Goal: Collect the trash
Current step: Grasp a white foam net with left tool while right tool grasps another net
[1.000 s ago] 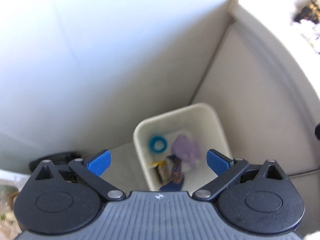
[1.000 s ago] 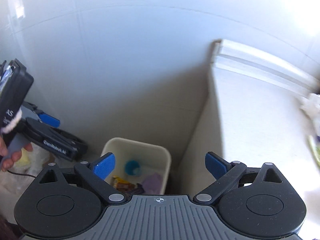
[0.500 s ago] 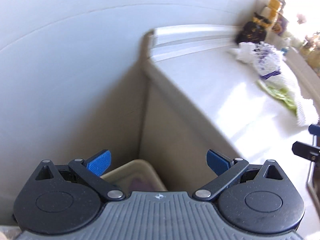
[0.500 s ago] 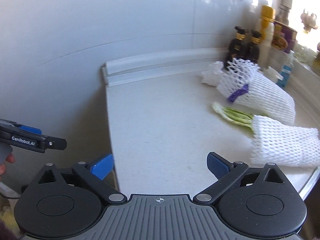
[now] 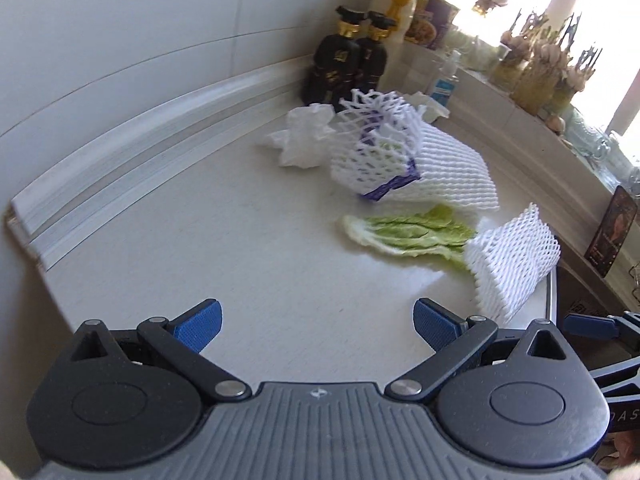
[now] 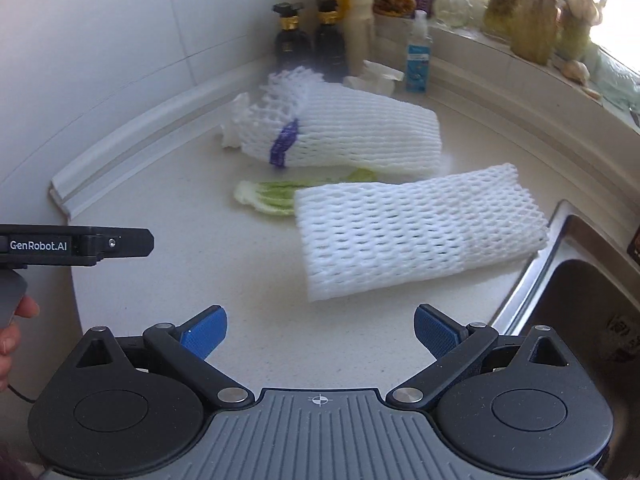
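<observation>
Both grippers, left gripper [image 5: 316,322] and right gripper [image 6: 320,330], are spread wide and empty over a speckled white countertop [image 6: 248,280]. Mid-frame lie a flat foam net sleeve [image 6: 416,232], a cabbage leaf [image 5: 408,232], and a purple-banded foam net [image 6: 344,132]; a steel sink [image 6: 560,280] lies lower right.

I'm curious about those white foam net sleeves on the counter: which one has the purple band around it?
The farther foam net, lying nearer the wall and the dark bottles. The nearer foam net, beside the sink, has no band.
</observation>
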{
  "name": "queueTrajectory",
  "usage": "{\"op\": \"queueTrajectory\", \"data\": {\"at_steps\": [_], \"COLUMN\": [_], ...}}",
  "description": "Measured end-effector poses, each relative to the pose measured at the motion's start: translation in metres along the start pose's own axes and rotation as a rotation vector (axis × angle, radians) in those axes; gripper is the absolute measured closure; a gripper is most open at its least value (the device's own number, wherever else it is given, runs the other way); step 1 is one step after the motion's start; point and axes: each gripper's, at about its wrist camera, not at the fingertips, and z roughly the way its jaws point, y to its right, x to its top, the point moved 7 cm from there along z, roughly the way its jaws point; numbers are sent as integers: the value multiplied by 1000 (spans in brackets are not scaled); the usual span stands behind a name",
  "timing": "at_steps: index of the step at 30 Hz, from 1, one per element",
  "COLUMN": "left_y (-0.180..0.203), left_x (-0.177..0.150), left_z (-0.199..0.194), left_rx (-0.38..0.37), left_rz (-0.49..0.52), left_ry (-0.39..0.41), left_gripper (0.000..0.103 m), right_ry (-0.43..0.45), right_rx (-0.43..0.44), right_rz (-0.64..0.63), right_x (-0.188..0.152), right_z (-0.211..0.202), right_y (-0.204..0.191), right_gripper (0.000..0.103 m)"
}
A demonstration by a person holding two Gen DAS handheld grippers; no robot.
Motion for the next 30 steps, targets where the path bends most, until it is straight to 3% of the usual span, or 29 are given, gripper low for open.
{"op": "queueTrajectory", "data": {"at_steps": [3,7,12,17,23,24,29,30], "left_y": [21,38,44,36,23,21,18,18], "left_x": [16,35,58,71,75,75,73,74], "left_z": [16,38,60,81,98,100,104,103], "left_rx": [-38,-105,-157,-196,-179,-173,-164,-160], "left_rz": [39,-3,-133,-323,-504,-522,-534,-525], "left_ry": [1,-18,-25,-38,-40,-40,-32,-25], "left_gripper": [1,1,2,9,31,39,60,65], "right_ry": [0,-4,-4,-10,-27,-29,-41,-44], "right_rx": [-16,-16,17,-4,-48,-63,-109,-115], "right_rz": [62,187,354,477,550,541,489,482], "right_x": [9,21,34,46,57,59,62,62], "right_z": [3,9,19,33,50,53,58,60], "right_y": [23,51,74,86,90,90,86,85], "right_gripper": [2,2,2,2,4,4,13,19]}}
